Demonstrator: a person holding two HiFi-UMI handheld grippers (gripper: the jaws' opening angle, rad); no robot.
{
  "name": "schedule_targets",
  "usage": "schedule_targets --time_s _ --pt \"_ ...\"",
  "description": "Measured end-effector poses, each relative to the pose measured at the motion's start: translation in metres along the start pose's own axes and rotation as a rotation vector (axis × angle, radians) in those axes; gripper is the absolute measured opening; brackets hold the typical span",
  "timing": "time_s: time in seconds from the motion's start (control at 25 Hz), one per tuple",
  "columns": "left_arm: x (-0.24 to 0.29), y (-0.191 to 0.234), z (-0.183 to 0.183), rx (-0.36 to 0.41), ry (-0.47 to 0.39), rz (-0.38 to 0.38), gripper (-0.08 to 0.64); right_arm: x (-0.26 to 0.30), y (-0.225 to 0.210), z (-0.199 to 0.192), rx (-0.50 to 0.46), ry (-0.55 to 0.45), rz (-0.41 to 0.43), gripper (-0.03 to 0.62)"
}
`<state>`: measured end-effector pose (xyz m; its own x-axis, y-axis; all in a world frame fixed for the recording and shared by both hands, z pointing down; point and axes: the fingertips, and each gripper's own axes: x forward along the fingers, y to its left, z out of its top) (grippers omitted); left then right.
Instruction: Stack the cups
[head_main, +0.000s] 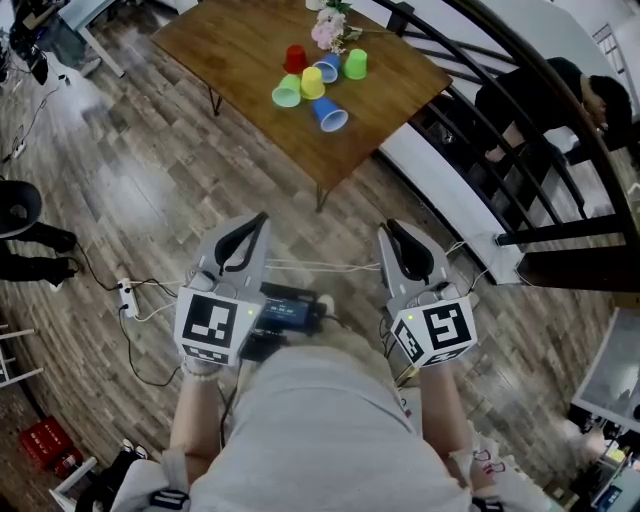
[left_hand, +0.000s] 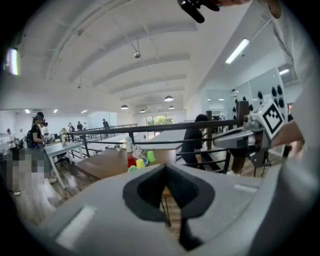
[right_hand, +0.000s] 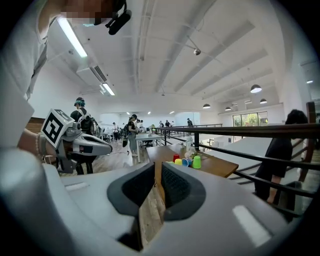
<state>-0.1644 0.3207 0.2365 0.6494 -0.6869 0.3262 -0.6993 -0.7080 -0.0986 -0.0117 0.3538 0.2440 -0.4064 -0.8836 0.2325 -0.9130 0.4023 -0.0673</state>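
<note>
step: approach, nothing grabbed | left claw (head_main: 260, 220) clenched empty, right claw (head_main: 390, 232) barely parted, empty | next: close in on far tabletop (head_main: 225, 50), open over cups (head_main: 312, 82)

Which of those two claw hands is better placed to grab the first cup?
Right, narrowly. Both are far short of the cups on the table, but the right gripper has its jaws slightly apart, while the left gripper is shut.
</note>
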Motion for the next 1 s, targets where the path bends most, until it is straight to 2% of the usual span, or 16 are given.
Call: schedule_targets --time_s 0.16,0.2,0.28,0.36,0.48,0.84,1.0 --pt "0.000 -0.002 0.002 -0.031 -0.015 -0.012 0.008 -0.001 0.001 0.000 -0.008 0.006 -0.001 0.044" --pt "0.000 -0.003 0.001 -0.045 -0.015 -0.017 0.081 -0.002 0.002 0.000 -0.014 0.008 0.001 0.049" --pt "0.000 -0.005 0.002 -0.063 -0.016 -0.018 0.135 -0.003 0.003 0.001 -0.006 0.002 0.005 0.078" --pt "0.002 -0.008 0.005 -0.064 -0.021 -0.009 0.141 -0.006 -0.001 0.002 0.015 -0.007 0.010 0.125" --pt "0.006 -0.015 0.009 -0.059 -0.021 0.004 0.144 -0.010 -0.010 0.002 0.026 -0.011 0.020 0.149" --pt "0.007 -0.024 0.017 -0.073 -0.041 0.067 0.144 -0.025 -0.023 -0.004 0.002 -0.006 0.055 0.150" --pt "0.015 -0.022 0.023 -0.085 -0.070 0.063 0.144 -0.025 -0.030 -0.003 -0.012 -0.004 0.050 0.150"
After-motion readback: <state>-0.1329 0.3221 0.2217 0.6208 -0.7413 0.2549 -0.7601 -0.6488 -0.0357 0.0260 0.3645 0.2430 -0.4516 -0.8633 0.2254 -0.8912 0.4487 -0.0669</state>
